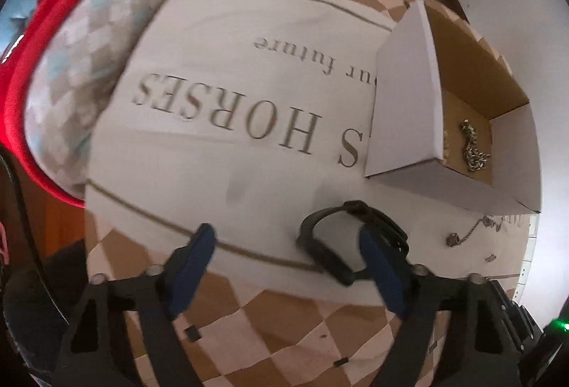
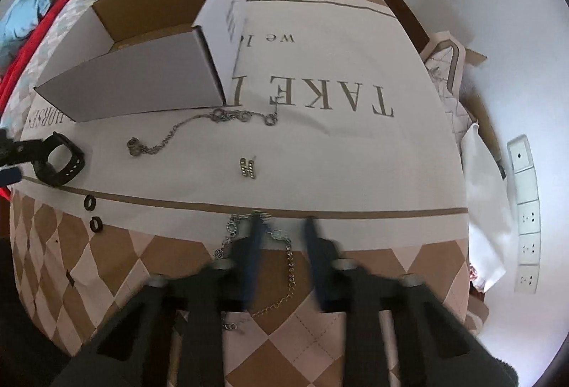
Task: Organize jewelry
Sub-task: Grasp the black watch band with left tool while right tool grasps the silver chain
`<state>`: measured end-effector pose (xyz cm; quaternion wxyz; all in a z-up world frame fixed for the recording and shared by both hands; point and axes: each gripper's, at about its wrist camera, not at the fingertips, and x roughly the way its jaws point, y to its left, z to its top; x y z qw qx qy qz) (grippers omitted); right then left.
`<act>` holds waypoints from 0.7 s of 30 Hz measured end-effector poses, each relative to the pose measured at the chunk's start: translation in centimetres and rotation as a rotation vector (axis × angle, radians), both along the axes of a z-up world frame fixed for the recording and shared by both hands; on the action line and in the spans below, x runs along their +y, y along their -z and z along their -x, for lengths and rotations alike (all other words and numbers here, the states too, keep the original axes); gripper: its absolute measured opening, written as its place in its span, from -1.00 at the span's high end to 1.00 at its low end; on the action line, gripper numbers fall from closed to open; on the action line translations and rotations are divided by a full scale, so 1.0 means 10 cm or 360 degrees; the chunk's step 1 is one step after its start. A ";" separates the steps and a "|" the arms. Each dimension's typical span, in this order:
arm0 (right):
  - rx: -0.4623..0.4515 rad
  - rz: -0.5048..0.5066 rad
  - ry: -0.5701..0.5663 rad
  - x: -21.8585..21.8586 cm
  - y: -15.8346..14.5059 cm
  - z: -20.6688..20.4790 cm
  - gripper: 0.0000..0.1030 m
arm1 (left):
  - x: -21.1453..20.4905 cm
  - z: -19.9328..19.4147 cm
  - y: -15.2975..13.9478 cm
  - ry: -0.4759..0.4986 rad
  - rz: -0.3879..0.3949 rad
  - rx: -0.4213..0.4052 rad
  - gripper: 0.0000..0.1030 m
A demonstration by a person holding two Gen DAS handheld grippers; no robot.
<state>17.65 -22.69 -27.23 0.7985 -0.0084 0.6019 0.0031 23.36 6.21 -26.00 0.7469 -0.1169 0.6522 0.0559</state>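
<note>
Left fingers (image 1: 377, 252) spread, partly hiding watch (image 1: 320, 244); right fingers (image 2: 253, 244) spread, covering chain (image 2: 290, 266).

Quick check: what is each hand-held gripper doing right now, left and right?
Left hand-held gripper: open, holding nothing; black watch lies by its right finger.
Right hand-held gripper: open, fingers straddling a silver chain, not gripped.

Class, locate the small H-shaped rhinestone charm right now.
Right wrist view, centre: the H-shaped charm lies on the white printed cloth, between the long chain and the right gripper.
</note>
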 end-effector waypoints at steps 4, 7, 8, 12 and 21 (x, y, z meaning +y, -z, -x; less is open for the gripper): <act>-0.0009 -0.0041 0.0015 -0.04 0.00 -0.01 0.91 | -0.16 -0.02 0.04 0.0114 -0.0142 -0.0012 0.50; 0.0002 -0.0126 0.0064 -0.16 -0.01 -0.04 0.95 | -0.33 0.04 -0.02 0.0272 -0.0306 -0.0077 0.74; 0.0012 -0.0182 0.0094 -0.20 -0.02 -0.03 0.97 | -0.41 0.08 -0.05 0.0339 -0.0378 -0.0113 0.77; 0.0007 -0.0332 0.0183 -0.35 -0.10 0.00 0.97 | -0.55 0.26 -0.14 0.0461 -0.0515 -0.0181 0.79; -0.0161 -0.0429 0.0189 -0.38 -0.59 0.15 0.97 | -0.54 0.45 -0.38 0.0470 -0.0533 -0.0238 0.81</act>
